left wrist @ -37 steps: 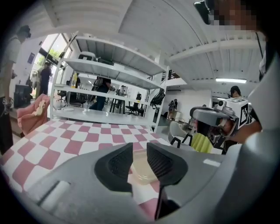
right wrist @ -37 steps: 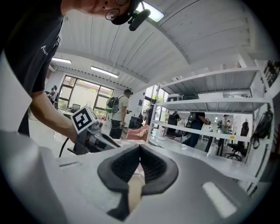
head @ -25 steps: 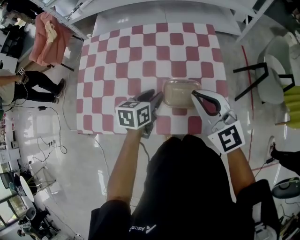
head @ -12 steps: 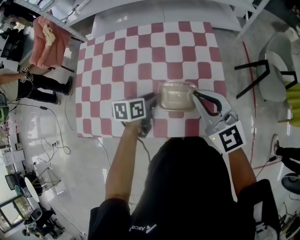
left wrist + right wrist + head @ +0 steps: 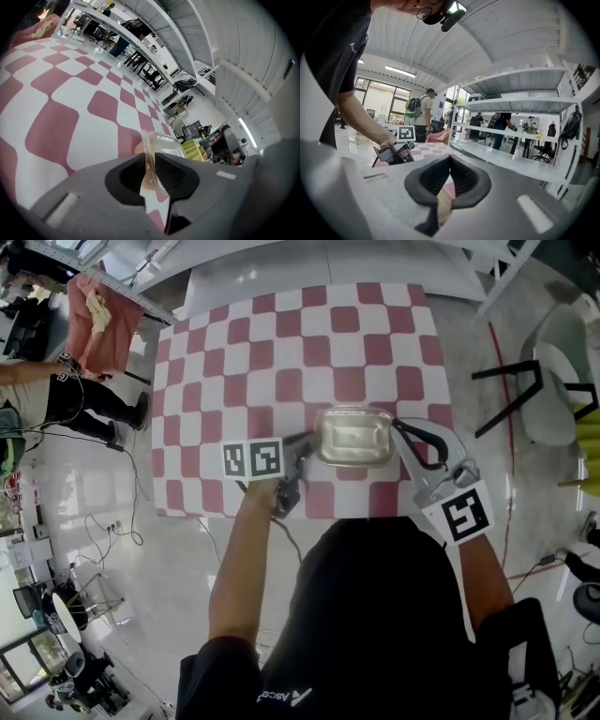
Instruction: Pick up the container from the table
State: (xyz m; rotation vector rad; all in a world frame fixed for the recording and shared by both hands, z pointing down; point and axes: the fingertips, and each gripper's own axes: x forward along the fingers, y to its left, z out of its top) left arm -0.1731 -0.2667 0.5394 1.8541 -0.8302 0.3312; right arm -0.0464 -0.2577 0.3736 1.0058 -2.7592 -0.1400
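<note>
The grasp is made but the lift is not. The left gripper (image 5: 151,165) has just been closing its jaws, and they now stand narrow with the near rim of the clear lidded container (image 5: 354,435) pinched between the pads. The rest of the container reaches out ahead of that gripper, over the pink-and-white checked table (image 5: 244,343). The right gripper (image 5: 450,161) has its jaws brought together at the tips with nothing visible between the pads. In the head view its tips lie just beside the container's far side, opposite the left gripper. I cannot tell whether the container's base has left the table; it looks to be resting there or barely tipped. So 1 step is done, and raising it clear is what remains.

The only legible writing is white print on the person's black shirt (image 5: 281,697), beginning "Asc" before it is cut off. The marker cube (image 5: 253,460) on the left gripper shows only square black-and-white patterns. No label shows on the container.
</note>
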